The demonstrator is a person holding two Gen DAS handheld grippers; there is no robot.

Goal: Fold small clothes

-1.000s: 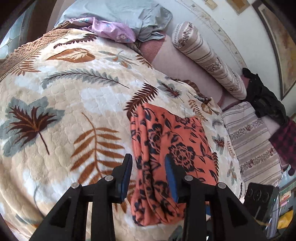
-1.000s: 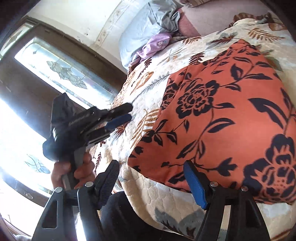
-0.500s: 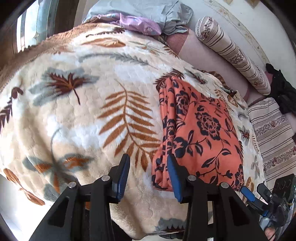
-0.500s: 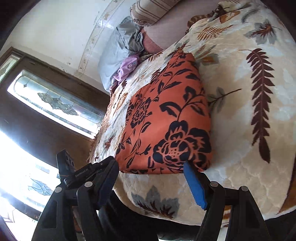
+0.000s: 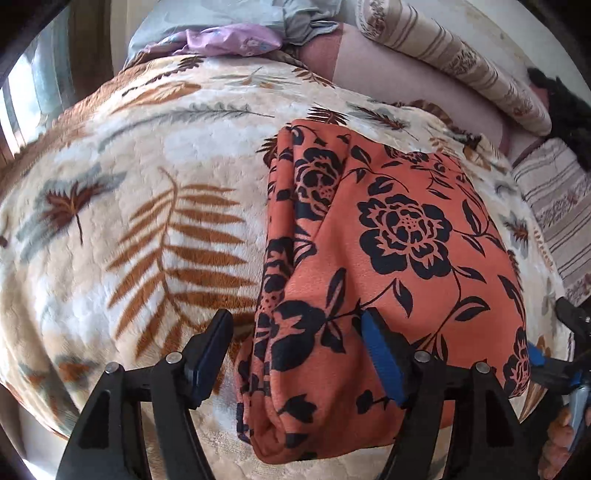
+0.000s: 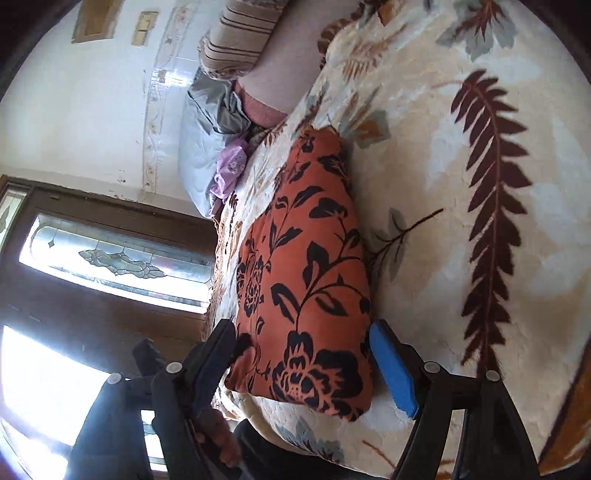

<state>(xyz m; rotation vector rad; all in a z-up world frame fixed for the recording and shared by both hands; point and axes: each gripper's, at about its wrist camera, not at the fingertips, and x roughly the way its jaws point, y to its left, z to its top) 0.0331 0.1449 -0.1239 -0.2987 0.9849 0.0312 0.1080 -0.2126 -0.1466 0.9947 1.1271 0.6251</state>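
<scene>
A folded orange garment with black flowers (image 5: pixel 388 266) lies on the cream leaf-print blanket (image 5: pixel 147 221). It also shows in the right wrist view (image 6: pixel 306 295), near the bed's front edge. My left gripper (image 5: pixel 295 354) is open, its fingers straddling the garment's near left corner without closing on it. My right gripper (image 6: pixel 303 365) is open, its fingers either side of the garment's near right corner. The right gripper's tip also shows in the left wrist view (image 5: pixel 543 362).
A grey pillow with purple cloth (image 5: pixel 229 29) lies at the head of the bed. A striped bolster (image 5: pixel 454 62) and dark clothes (image 5: pixel 565 107) lie at the back right. A stained-glass window (image 6: pixel 110 258) is beyond the bed's left side.
Both grippers moved in to the garment's near edge. The left gripper opened wider and now straddles the left corner. The right gripper swung round to the right corner.
</scene>
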